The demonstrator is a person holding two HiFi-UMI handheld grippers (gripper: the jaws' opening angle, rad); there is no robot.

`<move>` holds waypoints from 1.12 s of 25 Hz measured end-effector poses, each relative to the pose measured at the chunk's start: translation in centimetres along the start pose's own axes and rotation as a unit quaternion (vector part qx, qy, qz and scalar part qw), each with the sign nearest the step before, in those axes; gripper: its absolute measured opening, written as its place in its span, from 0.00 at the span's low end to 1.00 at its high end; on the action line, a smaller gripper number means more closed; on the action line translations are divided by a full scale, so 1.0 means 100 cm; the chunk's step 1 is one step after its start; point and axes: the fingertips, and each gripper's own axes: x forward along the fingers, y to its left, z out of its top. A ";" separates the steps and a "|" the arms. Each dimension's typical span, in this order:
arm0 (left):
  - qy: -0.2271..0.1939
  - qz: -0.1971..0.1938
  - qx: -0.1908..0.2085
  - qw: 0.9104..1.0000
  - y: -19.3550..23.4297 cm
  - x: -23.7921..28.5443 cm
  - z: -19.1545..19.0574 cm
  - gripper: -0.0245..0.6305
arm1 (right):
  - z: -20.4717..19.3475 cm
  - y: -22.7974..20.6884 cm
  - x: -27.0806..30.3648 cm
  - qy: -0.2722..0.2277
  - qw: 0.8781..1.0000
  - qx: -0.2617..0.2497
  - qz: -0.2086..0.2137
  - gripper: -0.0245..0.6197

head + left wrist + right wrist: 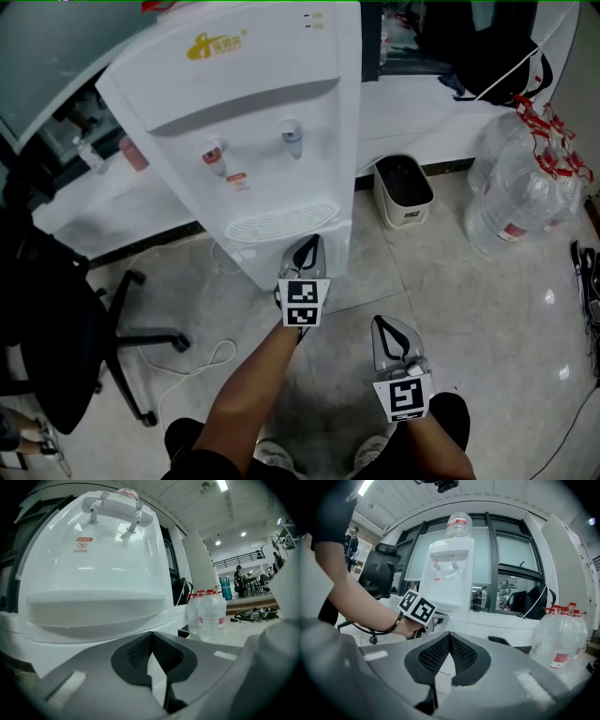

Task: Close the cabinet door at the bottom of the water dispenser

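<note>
The white water dispenser (253,112) stands on the tiled floor, with two taps and a drip tray (281,223) above its lower cabinet. In the head view my left gripper (307,244) is shut, its tips against the cabinet front just under the tray. The left gripper view shows the tray's underside (93,609) close above the left gripper (151,644) and a white panel (157,672) right behind the tips. The door's edges are hidden, so I cannot tell how it stands. My right gripper (381,324) hangs shut and empty over the floor, apart from the dispenser (450,573).
A small bin (403,192) stands right of the dispenser. Several large water jugs (525,192) sit at the far right. A black office chair (56,328) is at the left, with a white cable (202,361) on the floor beside it.
</note>
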 end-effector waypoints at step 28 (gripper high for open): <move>-0.042 -0.072 -0.039 0.996 -0.054 -0.161 0.060 0.07 | 0.071 0.006 -0.019 -0.019 0.998 0.056 -0.022 0.04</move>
